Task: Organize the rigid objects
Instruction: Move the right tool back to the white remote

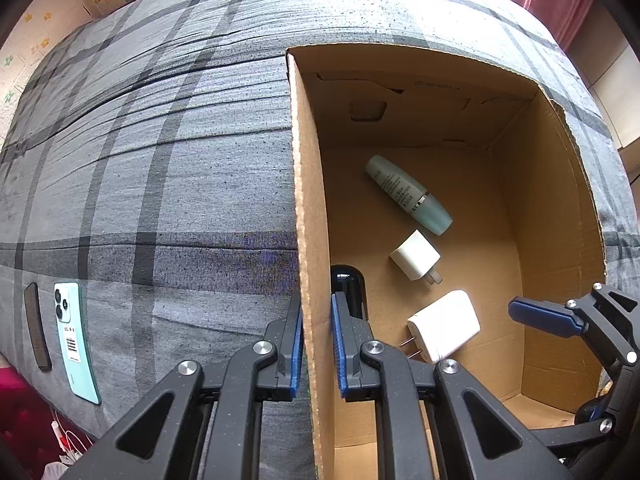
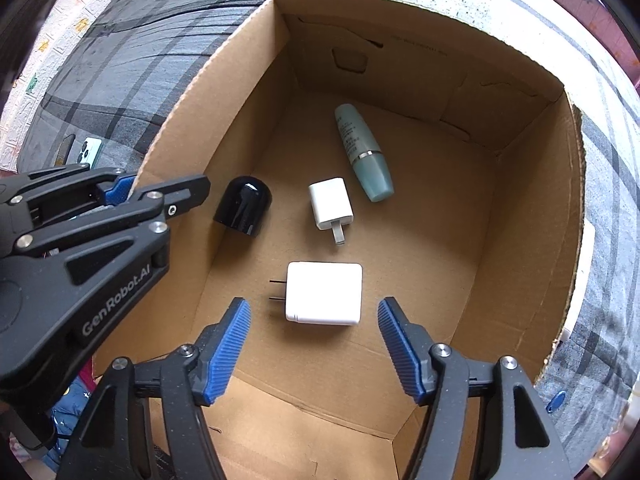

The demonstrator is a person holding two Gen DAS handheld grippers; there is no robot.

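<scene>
A cardboard box (image 2: 532,216) stands on a grey plaid bedspread. In it lie a teal bottle (image 2: 362,152), a small white charger (image 2: 330,204), a larger white charger (image 2: 325,298) and a black rounded cap (image 2: 243,205). My left gripper (image 1: 316,344) is shut on the box's left wall (image 1: 308,208), one finger inside, one outside. My right gripper (image 2: 314,344) is open and empty, hovering inside the box just above the larger white charger (image 1: 444,326). A mint-green phone (image 1: 76,340) and a dark flat bar (image 1: 37,326) lie on the bedspread left of the box.
The bedspread (image 1: 160,140) stretches left of and behind the box. White cables (image 1: 68,440) and red fabric show at the lower left bed edge. A small blue object (image 2: 556,400) lies right of the box.
</scene>
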